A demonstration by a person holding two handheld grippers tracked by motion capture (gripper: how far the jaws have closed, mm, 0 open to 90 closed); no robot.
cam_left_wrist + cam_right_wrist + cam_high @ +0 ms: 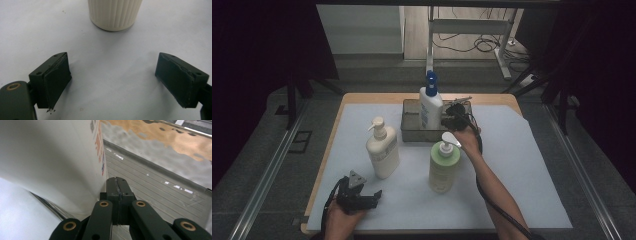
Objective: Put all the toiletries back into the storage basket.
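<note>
Three pump bottles share the scene, and the one that matters is the blue-capped white bottle (430,106), standing upright in the metal tray (410,131) at the far side of the tabletop (512,165). The right gripper (451,119) sits just to the right of that bottle, its fingers (117,187) pressed together with nothing between them. In the right gripper view the bottle's white wall rises immediately to the left of the fingers, close enough that it may be touching, though that cannot be told for certain. The bottle's long axis is vertical, so any push from these fingers would come sideways against its body.

The left gripper (371,195) rests near the front edge, well away from the tray, fingers (53,80) spread wide apart over bare sheet, facing the ribbed cream bottle (382,148). A green bottle (444,165) stands between the right forearm and the cream one. Beyond the tabletop lie a dim floor, a stand and loose cables.
</note>
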